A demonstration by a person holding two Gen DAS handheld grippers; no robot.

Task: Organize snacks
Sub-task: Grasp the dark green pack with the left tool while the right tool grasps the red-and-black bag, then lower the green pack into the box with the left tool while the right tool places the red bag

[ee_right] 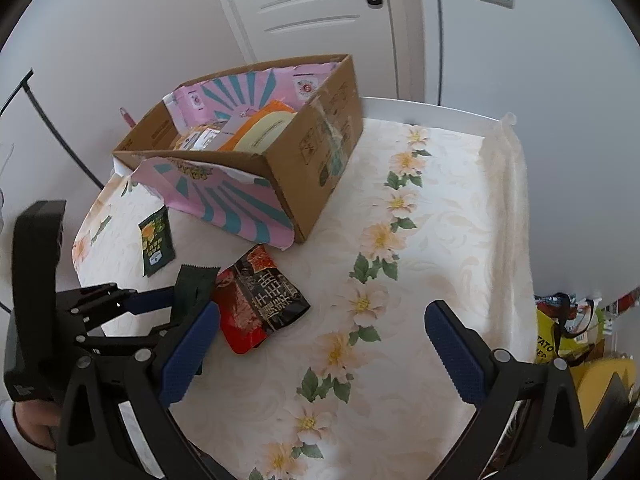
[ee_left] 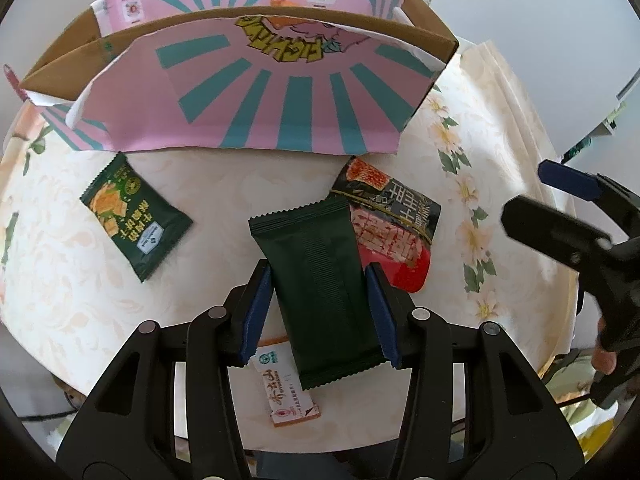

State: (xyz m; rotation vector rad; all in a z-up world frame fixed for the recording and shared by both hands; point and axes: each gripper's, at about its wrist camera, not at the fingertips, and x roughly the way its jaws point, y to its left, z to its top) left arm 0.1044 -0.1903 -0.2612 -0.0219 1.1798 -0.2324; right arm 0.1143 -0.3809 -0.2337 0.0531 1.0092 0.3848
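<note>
— What has your left gripper [ee_left: 320, 312] got?
— Its blue pads pinch a dark green, crimp-edged foil packet [ee_left: 320, 280] above the floral surface [ee_left: 460, 184], before the cardboard box [ee_left: 436, 36].
— And your right gripper [ee_right: 320, 360]?
— Wide apart, holding nothing.

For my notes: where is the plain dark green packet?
Left wrist view, centre: the plain dark green packet is clamped in the left hand-held gripper, beside the red-black packet.

I see a matt dark green foil packet [ee_left: 320, 284] with crimped ends, a glossy red-and-black packet [ee_left: 390, 224] at its two o'clock, a brown corrugated cardboard box [ee_right: 316, 152] lined with printed pink paper, and a smooth floral cloth on the surface [ee_right: 440, 240].
</note>
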